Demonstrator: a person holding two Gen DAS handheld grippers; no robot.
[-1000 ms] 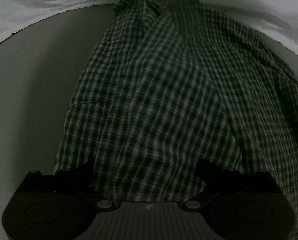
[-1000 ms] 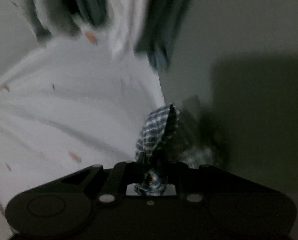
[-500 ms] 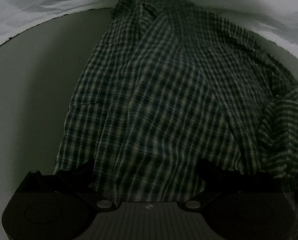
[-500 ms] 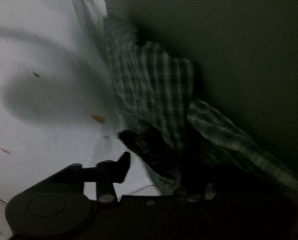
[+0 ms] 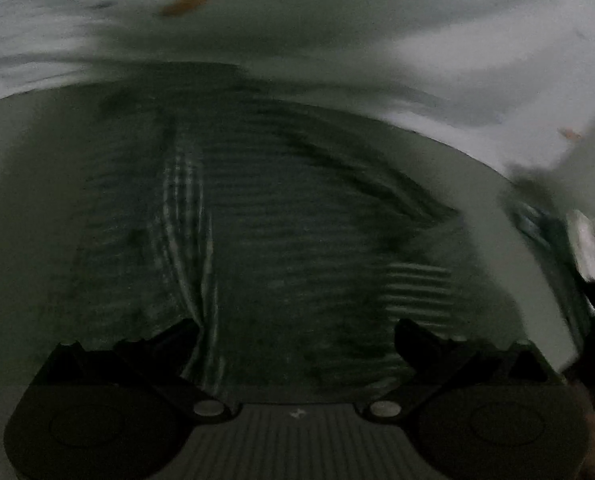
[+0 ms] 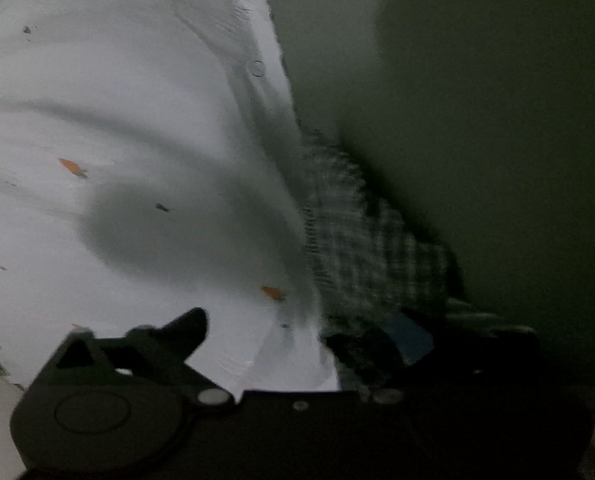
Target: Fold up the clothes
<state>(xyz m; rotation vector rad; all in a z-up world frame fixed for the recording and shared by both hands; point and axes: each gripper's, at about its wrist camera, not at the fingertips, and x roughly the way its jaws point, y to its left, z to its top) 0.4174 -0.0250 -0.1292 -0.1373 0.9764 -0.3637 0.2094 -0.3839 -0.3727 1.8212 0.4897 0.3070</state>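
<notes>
The checked shirt [image 5: 297, 232] lies spread out on a grey-green surface [image 5: 29, 216]. It is dark green with thin pale lines, and the left wrist view shows it blurry. A long fold runs down the cloth on its left part, with brighter stripes along it. Another small bunched bit with pale stripes sits on the right part. The near edge of the shirt reaches down between the two fingers of the left gripper [image 5: 297, 336]. Those fingers [image 5: 169, 340] are spread wide apart, one on each side of the cloth, and they are not squeezing it.

In the right wrist view, a corner of the same shirt [image 6: 373, 248] sits at the edge of a white cloth [image 6: 117, 140]. The shirt corner covers the right finger of the right gripper [image 6: 297, 332], so that finger is mostly hidden. The left finger [image 6: 181, 332] stands far off to the side, over the white cloth. The fingers look spread apart. I cannot tell if the shirt is only draped on the hidden finger or caught on it.

The white cloth has small orange marks [image 6: 71, 167] and little dark specks on it. It also shows at the top of the left wrist view [image 5: 477, 52], behind the shirt. A soft round shadow falls on the white cloth.
</notes>
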